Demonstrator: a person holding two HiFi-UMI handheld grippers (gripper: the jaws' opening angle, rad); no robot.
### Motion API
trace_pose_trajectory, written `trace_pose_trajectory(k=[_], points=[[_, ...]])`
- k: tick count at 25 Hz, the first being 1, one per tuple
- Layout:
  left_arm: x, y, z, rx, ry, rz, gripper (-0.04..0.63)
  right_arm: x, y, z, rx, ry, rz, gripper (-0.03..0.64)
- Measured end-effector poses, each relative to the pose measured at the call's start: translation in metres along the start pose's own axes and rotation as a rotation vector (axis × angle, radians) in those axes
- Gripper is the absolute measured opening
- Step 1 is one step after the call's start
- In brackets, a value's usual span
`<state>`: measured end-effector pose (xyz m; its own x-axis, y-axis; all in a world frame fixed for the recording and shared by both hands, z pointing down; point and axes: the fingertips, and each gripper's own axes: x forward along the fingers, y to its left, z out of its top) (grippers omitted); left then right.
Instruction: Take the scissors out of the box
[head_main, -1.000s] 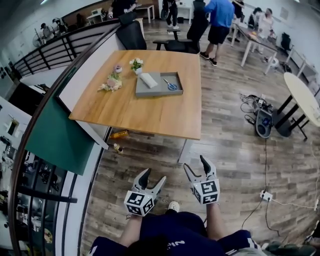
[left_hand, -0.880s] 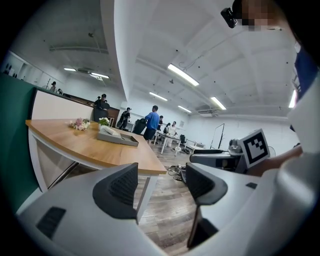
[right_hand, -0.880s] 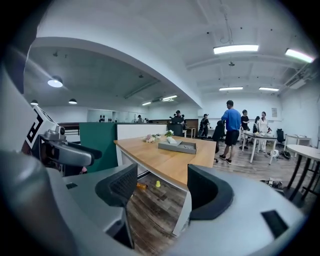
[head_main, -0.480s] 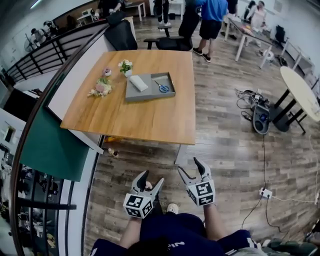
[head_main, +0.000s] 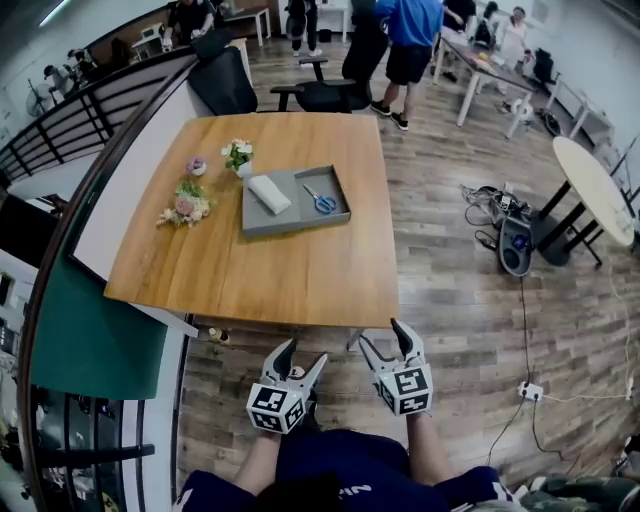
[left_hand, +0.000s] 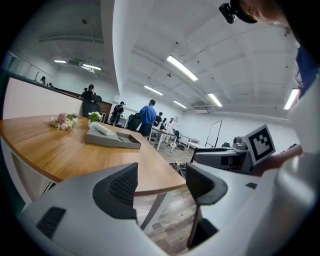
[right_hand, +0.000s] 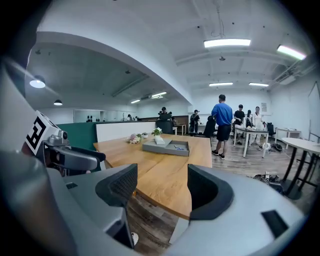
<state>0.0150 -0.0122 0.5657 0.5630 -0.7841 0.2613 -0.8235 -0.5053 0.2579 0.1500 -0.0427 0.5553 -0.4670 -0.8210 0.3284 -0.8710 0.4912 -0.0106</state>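
Note:
The blue-handled scissors lie in the right half of a flat grey box on the far part of a wooden table. A white rolled cloth lies in the box's left half. Both grippers hang over the floor just short of the table's near edge. My left gripper is open and empty, and so is my right gripper. In the right gripper view the box and scissors show far off between the open jaws of the right gripper. The left gripper view shows the box at the left.
Flowers and a small potted plant sit left of the box. A black office chair stands behind the table, with people beyond it. On the right are a round white table and floor cables with a device. A railing runs along the left.
The table has come nearer in the head view. Both grippers have moved forward to its near edge, still open and empty.

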Motion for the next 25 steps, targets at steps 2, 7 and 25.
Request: trace_pose_trajectory(k=[2,7,25], points=[[0.016,0.022,0.015,0.004,0.002,-0.02,0.301,0.026,0.0,0.012,-0.002,0.007,-0.012,0.307],[0.048,0.07,0.048,0.028,0.01,-0.077,0.301,0.085,0.002,0.042,-0.005,0.004,-0.046,0.307],[0.098,0.172,0.087,0.054,0.043,-0.127,0.301,0.193,0.016,0.063,-0.005,0.088,-0.107,0.307]])
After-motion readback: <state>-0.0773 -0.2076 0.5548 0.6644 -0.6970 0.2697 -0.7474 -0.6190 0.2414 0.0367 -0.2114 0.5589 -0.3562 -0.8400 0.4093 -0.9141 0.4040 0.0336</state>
